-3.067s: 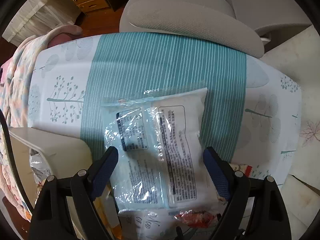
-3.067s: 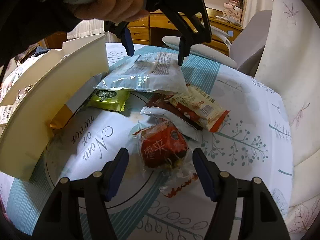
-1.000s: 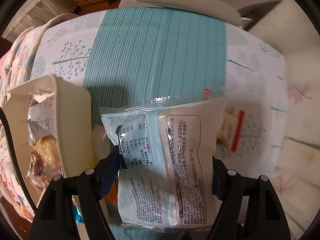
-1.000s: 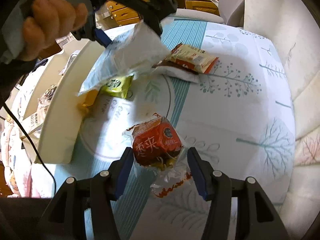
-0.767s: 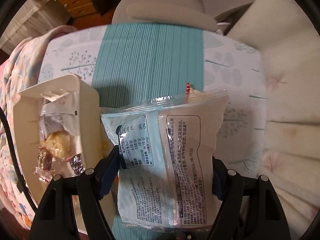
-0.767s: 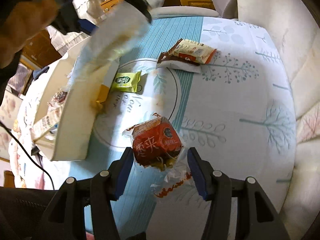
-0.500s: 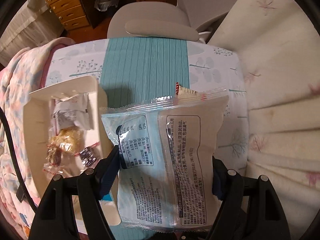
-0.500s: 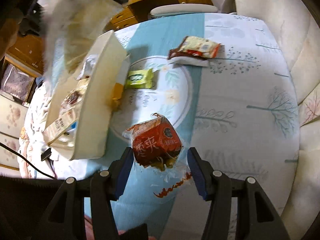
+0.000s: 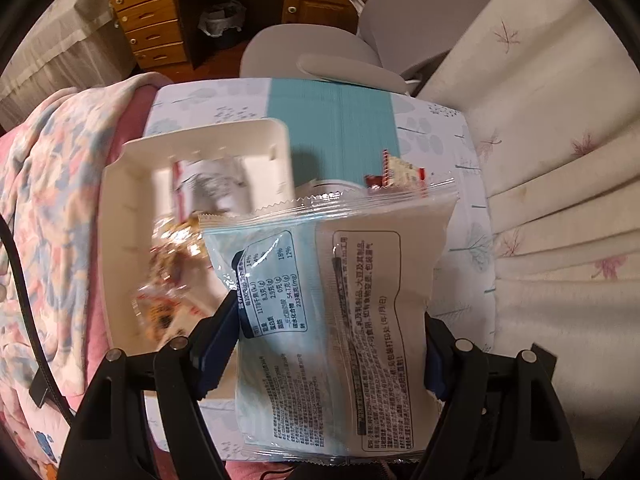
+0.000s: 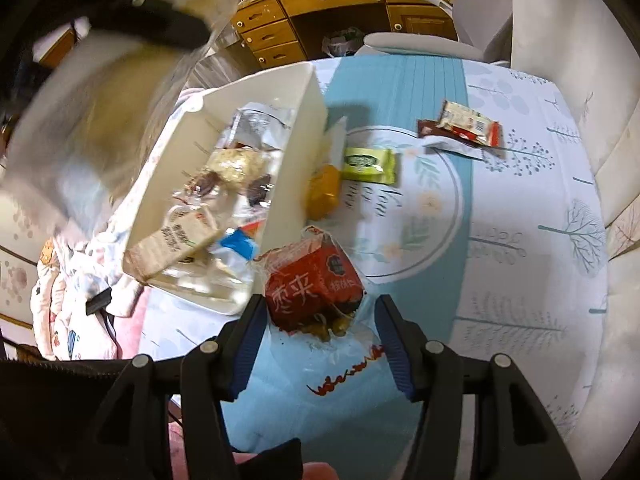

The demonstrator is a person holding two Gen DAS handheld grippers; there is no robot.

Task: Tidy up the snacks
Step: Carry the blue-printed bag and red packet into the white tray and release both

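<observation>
Left wrist view: your left gripper (image 9: 332, 344) is clamped on the pale blue bag (image 9: 332, 312) and has lifted it off the table; the white bin (image 9: 120, 248), a second ago off to the side, now lies below and just left of the bag, so a drop-in looks close. Your right gripper (image 10: 320, 334) grips the red jujube pack (image 10: 314, 284), raised too, just right of the bin's near corner. The green packet (image 10: 368, 165) and the striped wrappers (image 10: 466, 124) wait beyond the bin.

I see the bin (image 10: 296, 152) left on the table (image 10: 520, 240), wrapped snacks (image 10: 224, 168) inside, loose packets (image 10: 368, 166) just right of it.
</observation>
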